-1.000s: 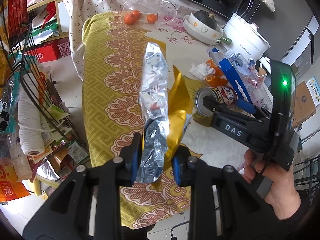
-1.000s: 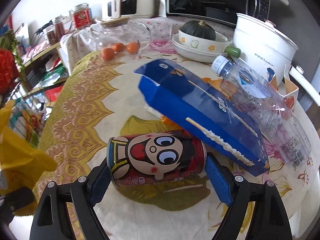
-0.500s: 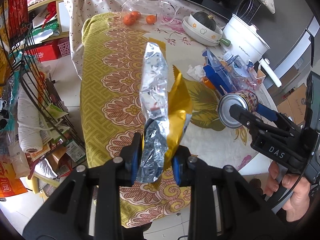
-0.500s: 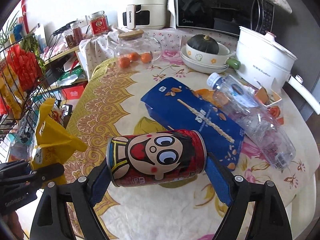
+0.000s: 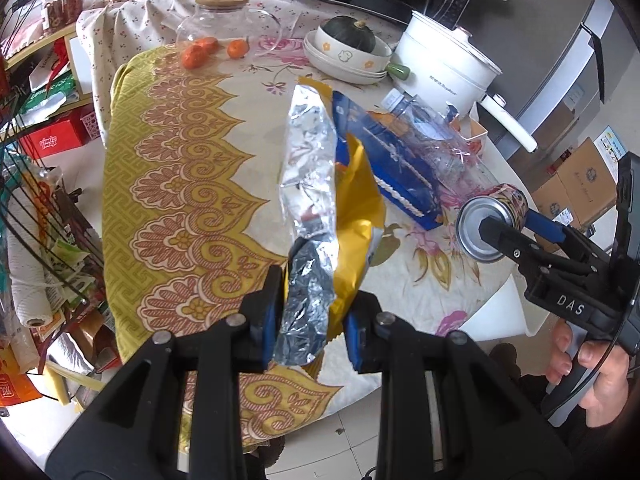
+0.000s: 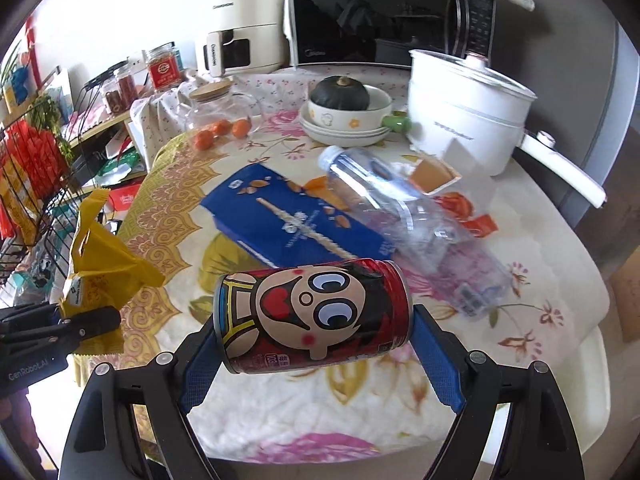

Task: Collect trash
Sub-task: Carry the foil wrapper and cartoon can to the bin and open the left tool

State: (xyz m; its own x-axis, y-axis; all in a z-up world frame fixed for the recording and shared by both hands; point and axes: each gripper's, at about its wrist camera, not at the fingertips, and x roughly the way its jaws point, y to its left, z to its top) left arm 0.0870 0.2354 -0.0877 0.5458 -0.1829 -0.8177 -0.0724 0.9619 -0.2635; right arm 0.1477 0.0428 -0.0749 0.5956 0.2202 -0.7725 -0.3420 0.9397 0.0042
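Clamping the cartoon can (image 6: 313, 316) end to end, long axis crosswise, the right gripper (image 6: 316, 354) hangs over the table's (image 6: 532, 364) near edge, while the left gripper (image 5: 310, 316) pinches an upright foil wrapper (image 5: 310, 216) to its left.

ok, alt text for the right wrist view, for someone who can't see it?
The right gripper grips a red cartoon-face can sideways, end to end, above a floral-cloth table. Behind it lie a blue box and a clear plastic bottle; at left the left gripper holds a yellow wrapper.
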